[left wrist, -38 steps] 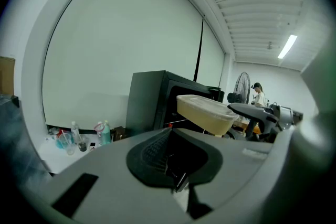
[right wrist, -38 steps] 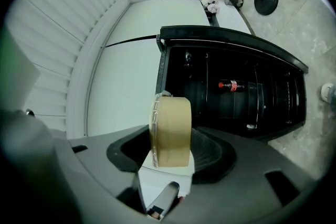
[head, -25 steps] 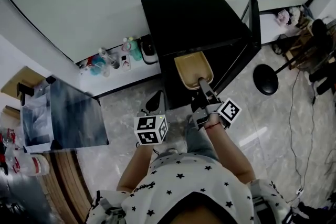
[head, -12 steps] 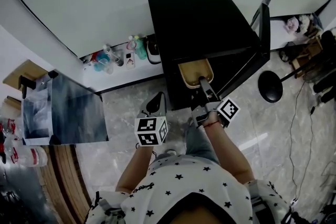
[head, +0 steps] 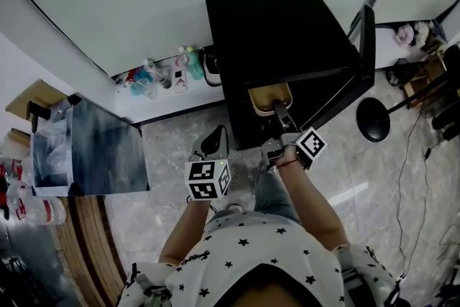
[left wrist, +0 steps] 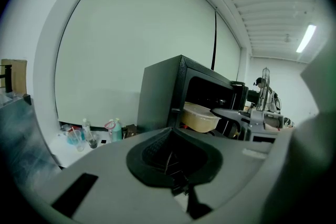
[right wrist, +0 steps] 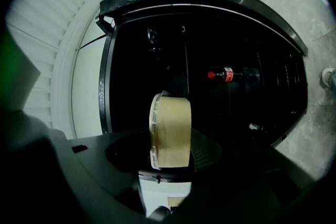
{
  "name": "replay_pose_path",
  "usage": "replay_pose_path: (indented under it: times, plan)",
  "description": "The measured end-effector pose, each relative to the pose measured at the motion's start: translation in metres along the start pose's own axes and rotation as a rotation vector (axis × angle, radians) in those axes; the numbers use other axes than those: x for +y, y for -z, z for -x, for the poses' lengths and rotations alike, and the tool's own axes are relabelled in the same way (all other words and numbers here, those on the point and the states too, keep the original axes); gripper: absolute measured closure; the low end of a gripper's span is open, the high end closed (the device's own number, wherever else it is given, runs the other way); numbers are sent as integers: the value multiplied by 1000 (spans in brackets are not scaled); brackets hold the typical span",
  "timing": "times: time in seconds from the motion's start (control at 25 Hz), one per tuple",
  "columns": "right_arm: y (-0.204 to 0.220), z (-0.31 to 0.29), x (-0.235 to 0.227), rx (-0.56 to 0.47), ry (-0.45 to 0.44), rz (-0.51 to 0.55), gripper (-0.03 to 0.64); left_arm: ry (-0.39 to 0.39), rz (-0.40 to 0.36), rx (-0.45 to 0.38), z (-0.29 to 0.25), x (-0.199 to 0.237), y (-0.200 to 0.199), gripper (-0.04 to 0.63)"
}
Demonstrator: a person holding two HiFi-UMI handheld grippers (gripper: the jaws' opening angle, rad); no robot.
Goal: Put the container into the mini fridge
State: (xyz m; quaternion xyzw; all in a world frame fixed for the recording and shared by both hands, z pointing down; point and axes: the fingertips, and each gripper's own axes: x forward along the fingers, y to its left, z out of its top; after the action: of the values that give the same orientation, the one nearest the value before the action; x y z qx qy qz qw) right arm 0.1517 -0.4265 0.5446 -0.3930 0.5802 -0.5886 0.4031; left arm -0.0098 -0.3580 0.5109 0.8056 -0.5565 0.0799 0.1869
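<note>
Insertion was the step in hand: we had the container (head: 269, 97) at the mouth of the mini fridge (head: 280, 32), its far end already under the black top and its near end poking out toward six o'clock. The fridge door (head: 368, 39) stood swung open at about two o'clock of the opening.

The right gripper (head: 282, 113) was clenched on the container's near rim, its jaws held part-way apart by the tub's wall. In the right gripper view the container (right wrist: 170, 131) stood on edge because the gripper was rolled, with the dark fridge interior beyond it and a red-labelled bottle (right wrist: 227, 74) at one o'clock.

The left gripper (head: 214, 140) hung at nine o'clock of the right one, well apart from the fridge. Its jaws looked closed and empty, though the view along them was dim.

Next, we judged, the tub needed pushing further toward twelve o'clock and levelling onto a shelf. The jaws should then release it and back out clear of the door.
</note>
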Motion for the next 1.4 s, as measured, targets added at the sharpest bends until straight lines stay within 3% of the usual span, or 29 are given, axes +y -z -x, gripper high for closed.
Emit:
replay_pose_path:
  times: [0.92,1.2,1.4]
  plan:
    - [-17,-40,-7,-74,-41,48,397,-6,15,-6,1,8,-2,583]
    - [-17,-43,-8,-79,-15,39,396,-6,13,-6,5,9,-2,583]
    - [-16,-37,-8,-71,-18,63,342,-4,10,-8,9,10,-3,583]
